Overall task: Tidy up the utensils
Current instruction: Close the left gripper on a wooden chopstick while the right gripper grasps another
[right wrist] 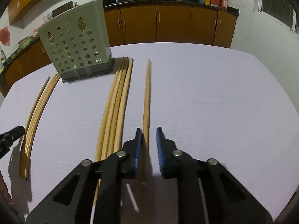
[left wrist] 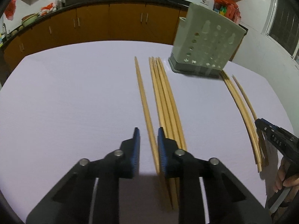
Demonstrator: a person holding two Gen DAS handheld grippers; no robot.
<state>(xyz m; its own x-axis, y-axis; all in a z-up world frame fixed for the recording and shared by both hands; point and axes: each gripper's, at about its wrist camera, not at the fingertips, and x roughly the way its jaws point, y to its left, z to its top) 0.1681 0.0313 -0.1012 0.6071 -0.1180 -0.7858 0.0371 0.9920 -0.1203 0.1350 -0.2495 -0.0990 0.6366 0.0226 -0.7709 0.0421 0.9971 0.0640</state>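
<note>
Left wrist view. Item one: left gripper (left wrist: 148, 132), jaws narrow but not clamped. A lone chopstick (left wrist: 143, 97) lies between them. The right-hand pad touches it and the other pad stands just apart.

Item two: bundle of chopsticks (left wrist: 164, 93), just beside the lone one. Both run from the near edge of the table (left wrist: 65, 102) toward the far edge.

Item three: perforated holder (left wrist: 207, 43), upright near the far edge, beyond the bundle.

Right wrist view. Item four: right gripper (right wrist: 148, 130), jaws likewise narrow. A second lone chopstick (right wrist: 146, 97) rests against one pad, with a gap at the other.

Item five: second bundle (right wrist: 115, 102), near that stick.

Hazards, judged:
- One-sided contact may roll either stick sideways into its bundle before the far pad arrives.
- Each hold sits near the end at the near edge, so once lifted the long free length may droop or swivel in the pads.
- A jaw lying close to a bundle may catch a neighbouring stick and scatter the row.
- A swivelling tip may strike the holder's wall instead of entering.
</note>
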